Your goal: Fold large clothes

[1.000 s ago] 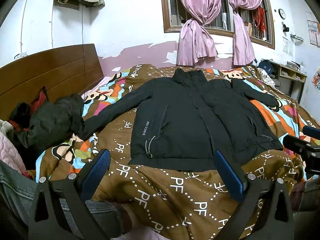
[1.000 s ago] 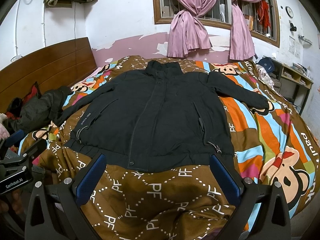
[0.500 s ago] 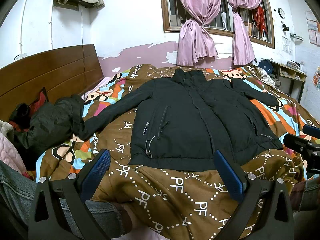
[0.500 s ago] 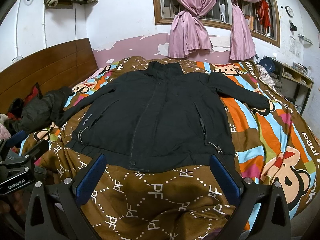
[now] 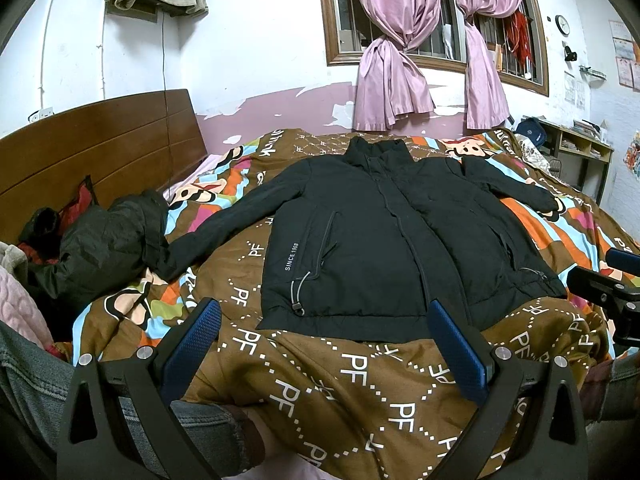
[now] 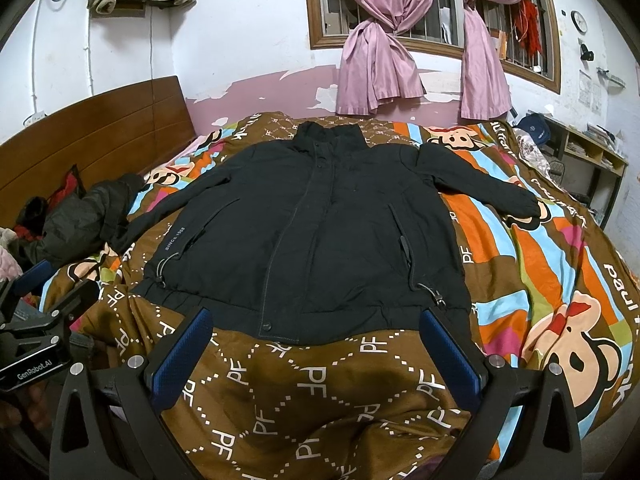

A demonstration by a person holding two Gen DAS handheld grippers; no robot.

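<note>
The left hand-held gripper [image 5: 320,344] is spread wide, its blue-padded fingers [image 5: 192,344] holding nothing and hovering over the brown patterned bed quilt [image 5: 360,392]. The right hand-held gripper [image 6: 316,348] is just as wide apart and empty. At twelve o'clock from both, the large black zip-front jacket [image 6: 312,232] lies flat, front up, sleeves spread toward ten and two o'clock, its hem just beyond the fingertips.

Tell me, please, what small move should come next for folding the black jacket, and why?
Probably reach the left gripper toward the cuff of the sleeve near the dark bundle and fold it across the chest. The black jacket lies flat, front up, both sleeves spread out, and both grippers, the right gripper included, are open, holding nothing, short of the hem.
</note>
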